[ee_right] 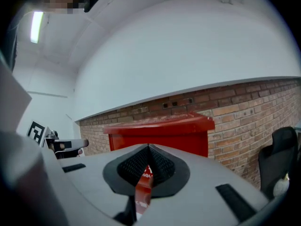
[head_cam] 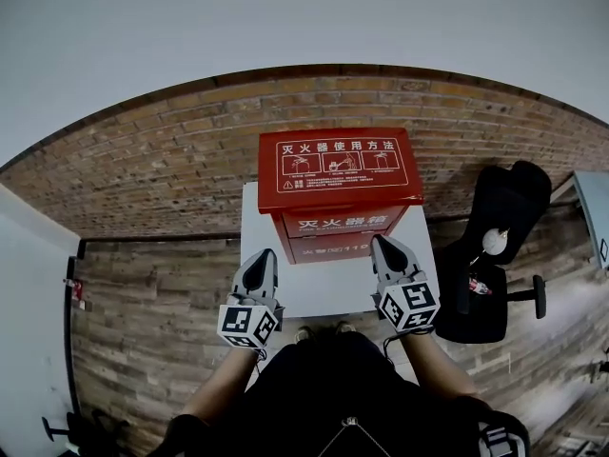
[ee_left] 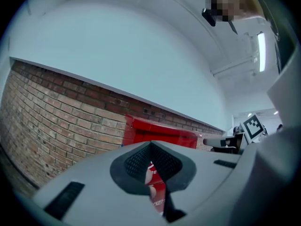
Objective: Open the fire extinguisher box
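Two pairs of jaws pressed together, holding nothing: left gripper (head_cam: 259, 260) and right gripper (head_cam: 381, 244). Straight ahead on the white table (head_cam: 314, 298), far side: fire extinguisher box (head_cam: 338, 174), lid running left to right. Right gripper seemingly nearer, still apart.

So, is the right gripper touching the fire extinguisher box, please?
Apart. The right gripper view shows the fire extinguisher box standing well beyond the right gripper, fingers shut.

Brick wall (head_cam: 152, 169), white-painted wall (head_cam: 285, 17) above it, is seen ahead of the right gripper (head_cam: 379, 241). Wood-plank floor (head_cam: 152, 293) and a white table (head_cam: 324, 288) are seen below it. A black office chair (head_cam: 500, 246) is placed to its right. A ceiling tube light (ee_right: 36, 26) is lit overhead.
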